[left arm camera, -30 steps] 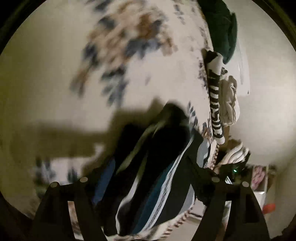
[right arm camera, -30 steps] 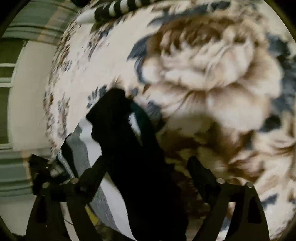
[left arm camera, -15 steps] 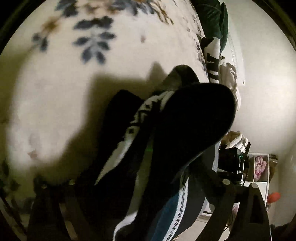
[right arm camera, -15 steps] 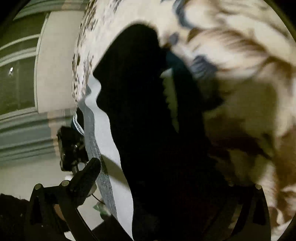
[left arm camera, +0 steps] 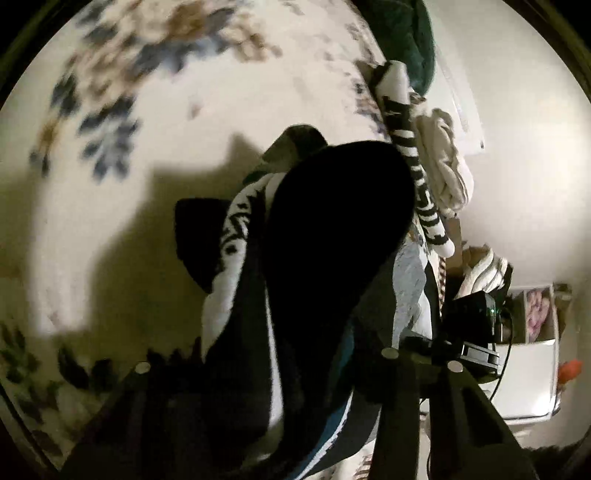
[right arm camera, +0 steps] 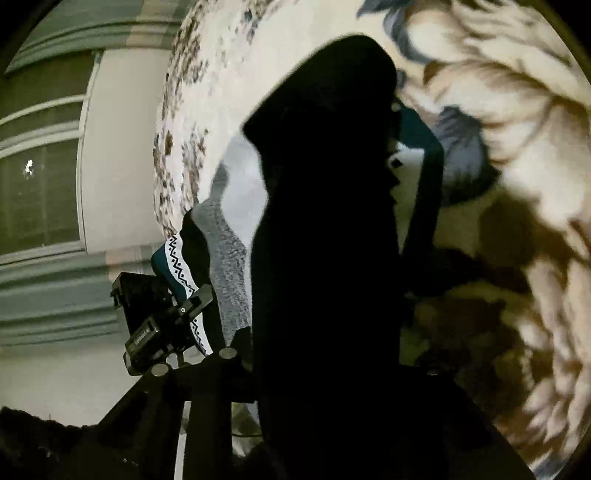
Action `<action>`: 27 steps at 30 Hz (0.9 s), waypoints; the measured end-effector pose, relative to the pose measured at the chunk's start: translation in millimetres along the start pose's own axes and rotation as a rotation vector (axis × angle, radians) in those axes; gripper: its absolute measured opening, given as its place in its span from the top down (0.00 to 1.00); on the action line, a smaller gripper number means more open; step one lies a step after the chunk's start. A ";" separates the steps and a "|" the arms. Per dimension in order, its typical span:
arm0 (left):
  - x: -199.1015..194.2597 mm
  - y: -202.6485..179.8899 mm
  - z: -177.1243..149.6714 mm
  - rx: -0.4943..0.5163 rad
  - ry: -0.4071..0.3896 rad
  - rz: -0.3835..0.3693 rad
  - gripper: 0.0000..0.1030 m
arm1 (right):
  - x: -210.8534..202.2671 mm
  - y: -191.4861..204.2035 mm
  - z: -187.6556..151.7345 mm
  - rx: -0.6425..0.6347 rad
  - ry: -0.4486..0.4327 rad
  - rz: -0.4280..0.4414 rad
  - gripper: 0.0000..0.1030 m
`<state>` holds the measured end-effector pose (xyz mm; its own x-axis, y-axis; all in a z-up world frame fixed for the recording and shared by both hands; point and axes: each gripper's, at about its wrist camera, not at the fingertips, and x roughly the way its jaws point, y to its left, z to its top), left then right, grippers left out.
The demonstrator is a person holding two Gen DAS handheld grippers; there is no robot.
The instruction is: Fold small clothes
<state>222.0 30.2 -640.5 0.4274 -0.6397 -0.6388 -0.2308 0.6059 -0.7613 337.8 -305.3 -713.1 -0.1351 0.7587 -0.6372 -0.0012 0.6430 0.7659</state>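
Patterned sock (left arm camera: pixel 332 258): soft, light, limp; draped over floral bedspread (left arm camera: pixel 166 122), best pinched at cuff, 6 o'clock. Left hand-held gripper (left arm camera: pixel 295 373), right hand-held gripper (right arm camera: pixel 328 369): each clamps it.

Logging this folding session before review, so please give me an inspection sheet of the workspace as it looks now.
Surface: floral blanket, cream with blue and brown flowers.
Job's things: dark patterned garment lifted off the blanket, draped across both views.
Clutter: zebra-striped sock, cream garment, dark green cloth along the far edge.
Grippers: left hand-held gripper and right hand-held gripper both covered by fabric; jaws hidden.
Cables: thin dark cable.
Surroundings: window blinds, white shelf.
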 end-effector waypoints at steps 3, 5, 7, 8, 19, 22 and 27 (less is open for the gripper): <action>-6.2 -30.0 13.3 0.063 0.010 -0.001 0.64 | -21.5 5.4 -8.7 0.018 -0.054 0.017 0.75; -8.2 -53.4 24.5 0.107 0.017 -0.002 0.64 | -38.9 10.3 -11.3 0.029 -0.094 0.042 0.76; -9.4 -75.3 36.0 0.143 0.030 -0.016 0.64 | -64.8 17.4 -6.8 0.035 -0.142 0.058 0.76; -8.9 -86.5 42.5 0.158 0.034 -0.019 0.64 | -71.6 20.8 -5.8 0.031 -0.155 0.058 0.76; 30.8 -263.3 182.6 0.397 0.085 -0.140 0.64 | -232.0 76.6 83.0 0.031 -0.467 0.052 0.76; 64.2 -316.8 241.1 0.435 0.100 -0.166 0.64 | -280.7 83.0 143.4 0.041 -0.550 0.044 0.76; 125.1 -381.4 313.7 0.507 0.131 -0.155 0.64 | -340.5 78.6 246.3 0.068 -0.640 0.018 0.76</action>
<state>637.7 -132.5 -395.2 0.3029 -0.7739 -0.5562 0.2904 0.6308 -0.7195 627.8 -487.4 -457.2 0.4837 0.6677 -0.5659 0.0616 0.6190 0.7830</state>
